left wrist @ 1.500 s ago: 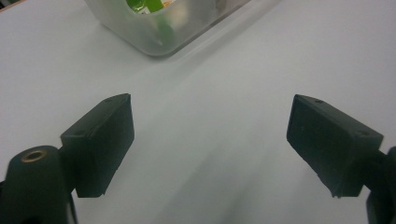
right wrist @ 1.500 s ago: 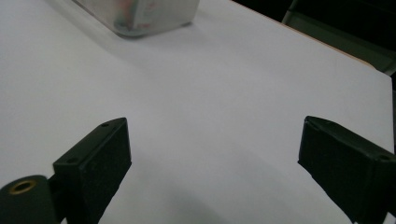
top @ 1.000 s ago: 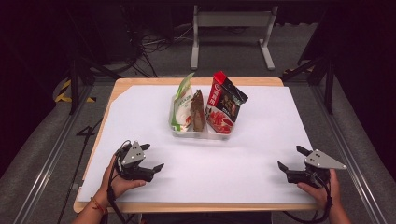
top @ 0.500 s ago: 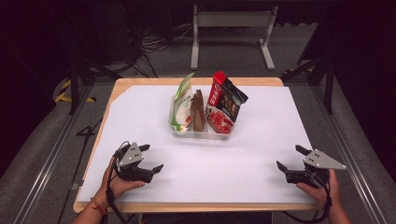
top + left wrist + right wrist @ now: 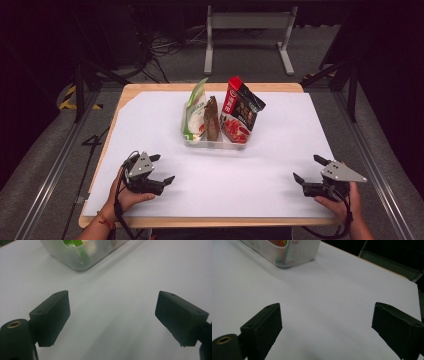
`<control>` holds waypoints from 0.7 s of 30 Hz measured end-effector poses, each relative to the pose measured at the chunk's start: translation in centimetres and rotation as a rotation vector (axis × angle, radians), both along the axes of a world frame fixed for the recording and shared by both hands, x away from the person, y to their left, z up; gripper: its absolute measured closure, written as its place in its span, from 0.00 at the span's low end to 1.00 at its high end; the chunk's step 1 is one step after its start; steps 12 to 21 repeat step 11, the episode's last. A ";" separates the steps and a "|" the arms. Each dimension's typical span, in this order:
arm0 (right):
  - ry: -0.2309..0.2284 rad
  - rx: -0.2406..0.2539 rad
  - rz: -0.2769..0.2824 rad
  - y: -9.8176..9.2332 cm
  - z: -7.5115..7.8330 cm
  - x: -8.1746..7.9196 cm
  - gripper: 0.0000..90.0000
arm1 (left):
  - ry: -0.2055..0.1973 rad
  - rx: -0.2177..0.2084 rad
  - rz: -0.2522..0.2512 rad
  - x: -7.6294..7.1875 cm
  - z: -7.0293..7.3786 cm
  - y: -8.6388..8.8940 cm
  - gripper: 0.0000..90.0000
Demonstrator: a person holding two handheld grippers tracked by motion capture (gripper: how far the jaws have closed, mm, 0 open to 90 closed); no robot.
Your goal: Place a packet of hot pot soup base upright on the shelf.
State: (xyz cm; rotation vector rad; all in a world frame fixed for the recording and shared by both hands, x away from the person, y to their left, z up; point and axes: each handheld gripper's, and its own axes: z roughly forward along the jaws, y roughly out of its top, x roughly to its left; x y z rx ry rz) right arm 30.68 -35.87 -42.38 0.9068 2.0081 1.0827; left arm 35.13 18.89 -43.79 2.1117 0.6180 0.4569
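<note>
A clear plastic bin [image 5: 191, 141] stands at the table's middle back and holds three upright snack packs: a green-and-white one [image 5: 195, 110], a brown one [image 5: 212, 119] and a red-and-black one [image 5: 240, 112]. My left gripper [image 5: 162, 169] rests near the front left edge, jaws wide apart with nothing between them. At the front right sits my right gripper [image 5: 309, 170], equally open and empty. The bin's corner [image 5: 77, 257] shows far ahead in the left gripper view, and another bin corner [image 5: 287, 255] shows in the right gripper view.
White paper [image 5: 260, 165] covers the wooden tabletop [image 5: 210, 222]. Black rails [image 5: 50, 165] flank the table on both sides. A grey metal stand [image 5: 247, 30] and cables lie on the floor behind the table.
</note>
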 end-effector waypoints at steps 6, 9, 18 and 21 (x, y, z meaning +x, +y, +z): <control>-0.011 0.019 0.009 0.1 0.2 -0.1 0.11 | -0.005 -0.001 0.006 0.0 0.0 0.0 0.15; -0.016 0.020 0.010 0.2 0.2 -0.2 0.10 | -0.005 -0.011 0.009 0.0 0.1 0.0 0.15; -0.016 0.024 0.010 0.2 0.3 -0.2 0.10 | -0.005 -0.014 0.008 0.1 0.1 -0.1 0.15; -0.016 0.024 0.010 0.2 0.3 -0.2 0.10 | -0.005 -0.014 0.008 0.1 0.1 -0.1 0.15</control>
